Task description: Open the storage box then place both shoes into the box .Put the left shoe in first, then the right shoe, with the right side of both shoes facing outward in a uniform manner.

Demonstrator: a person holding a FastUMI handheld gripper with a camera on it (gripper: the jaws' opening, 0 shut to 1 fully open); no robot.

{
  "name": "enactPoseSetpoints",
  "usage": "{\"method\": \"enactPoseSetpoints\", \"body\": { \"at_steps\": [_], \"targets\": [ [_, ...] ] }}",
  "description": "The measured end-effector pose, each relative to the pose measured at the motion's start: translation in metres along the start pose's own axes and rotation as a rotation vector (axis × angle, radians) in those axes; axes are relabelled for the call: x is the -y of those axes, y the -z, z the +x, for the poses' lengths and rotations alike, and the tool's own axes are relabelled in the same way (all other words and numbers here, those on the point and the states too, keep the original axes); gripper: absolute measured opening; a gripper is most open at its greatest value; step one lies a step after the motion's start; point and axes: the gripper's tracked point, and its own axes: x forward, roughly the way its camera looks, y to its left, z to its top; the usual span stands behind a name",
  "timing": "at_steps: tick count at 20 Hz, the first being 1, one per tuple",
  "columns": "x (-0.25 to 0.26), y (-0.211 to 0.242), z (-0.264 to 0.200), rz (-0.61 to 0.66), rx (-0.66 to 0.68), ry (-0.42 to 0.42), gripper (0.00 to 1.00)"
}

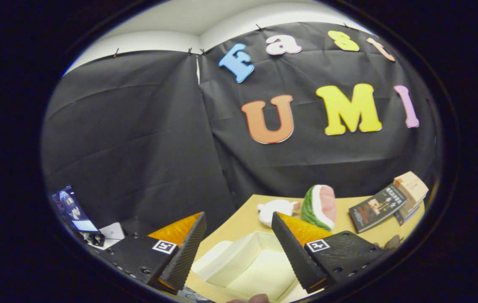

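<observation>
Two fingers: gripper [239,248] spread wide, holding nothing
Between fingers: storage box [251,265], apparently open, on tabletop [243,223]
Beyond: watermelon-slice toy [320,206], books [377,207]

One storage box [255,263], one watermelon-slice toy [320,206], one white plush [274,209], two books [376,207].

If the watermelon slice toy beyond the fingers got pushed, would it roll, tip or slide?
The watermelon slice toy looks plush, so probably light and squashy. Standing on edge on the table, it would likely tip, not roll. The hand-held gripper is open, not touching it.
</observation>
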Motion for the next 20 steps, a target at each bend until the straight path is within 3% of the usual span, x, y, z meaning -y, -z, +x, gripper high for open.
{"method": "enactPoseSetpoints", "body": {
  "at_steps": [7, 12, 15, 20],
  "targets": [
    [0.148, -0.015, -0.103, -0.04, 0.061, 0.247, 0.96],
    [0.255, 0.016, -0.178, -0.059, 0.063, 0.416, 0.96],
    [0.293, 0.055, -0.203, -0.046, 0.024, 0.466, 0.96],
    [0.316, 0.116, -0.209, -0.033, -0.048, 0.47, 0.96]
  ]
}}
